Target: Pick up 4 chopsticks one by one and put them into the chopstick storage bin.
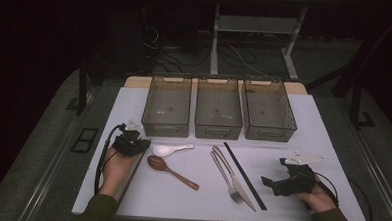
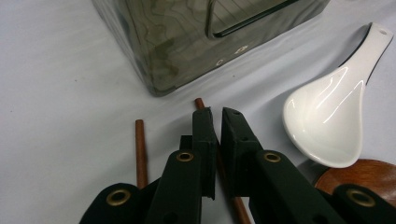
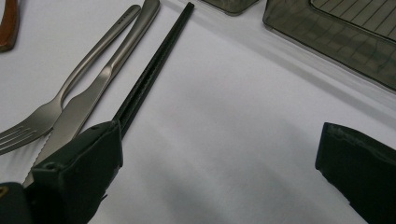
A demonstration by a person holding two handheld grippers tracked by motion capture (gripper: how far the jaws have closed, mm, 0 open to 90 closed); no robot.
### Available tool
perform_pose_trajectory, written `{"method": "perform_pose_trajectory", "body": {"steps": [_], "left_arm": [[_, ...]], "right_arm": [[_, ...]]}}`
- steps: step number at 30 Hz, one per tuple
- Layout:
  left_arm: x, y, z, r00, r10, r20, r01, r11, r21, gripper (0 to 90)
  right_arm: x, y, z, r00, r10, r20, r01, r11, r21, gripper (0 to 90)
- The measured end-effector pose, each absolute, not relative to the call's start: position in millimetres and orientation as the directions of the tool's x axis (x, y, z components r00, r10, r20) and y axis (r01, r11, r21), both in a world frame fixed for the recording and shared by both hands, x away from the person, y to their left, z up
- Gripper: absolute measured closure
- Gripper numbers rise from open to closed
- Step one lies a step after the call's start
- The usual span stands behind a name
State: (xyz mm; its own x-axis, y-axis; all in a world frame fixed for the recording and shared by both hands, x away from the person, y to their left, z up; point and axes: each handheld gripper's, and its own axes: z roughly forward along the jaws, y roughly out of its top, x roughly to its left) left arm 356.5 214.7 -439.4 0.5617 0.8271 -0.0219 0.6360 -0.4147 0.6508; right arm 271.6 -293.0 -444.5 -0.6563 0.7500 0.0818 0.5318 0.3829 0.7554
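Observation:
My left gripper (image 2: 217, 114) points at the near corner of the left bin (image 2: 187, 42), its jaws shut on one brown chopstick (image 2: 200, 102) that lies on the white table. A second brown chopstick (image 2: 139, 149) lies loose just to the left of the jaws. A white ceramic spoon (image 2: 331, 116) rests to their right, with the bowl of a wooden spoon (image 2: 369, 175) beside it. From the high view, the left gripper (image 1: 141, 144) sits at the table's left. My right gripper (image 1: 270, 185) rests at the right; its jaws (image 3: 215, 177) stand wide open over bare table beside the black chopsticks (image 3: 149, 74).
Three smoky bins (image 1: 219, 109) stand in a row at the back of the white table (image 1: 308, 130). A fork (image 1: 226, 174) and a knife (image 1: 237, 181) lie in the middle, left of the black chopsticks (image 1: 245, 175). The wooden spoon (image 1: 174, 172) lies near the white spoon (image 1: 170, 149).

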Motion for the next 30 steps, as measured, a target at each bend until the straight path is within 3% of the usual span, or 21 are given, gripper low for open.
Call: {"method": "perform_pose_trajectory", "body": {"steps": [21, 30], "left_arm": [[356.0, 211.0, -439.2, 0.591, 0.806, -0.02, 0.607, -0.429, 0.669, 84.0], [337.6, 225.4, -426.0, 0.566, 0.822, -0.058, 0.593, -0.358, 0.721, 70.6]], "right_arm": [[271.4, -293.2, -444.4, -0.657, 0.749, 0.083, 0.532, 0.383, 0.755, 0.7], [270.8, -293.8, -444.1, -0.657, 0.749, 0.084, 0.531, 0.382, 0.756, 0.7]]}}
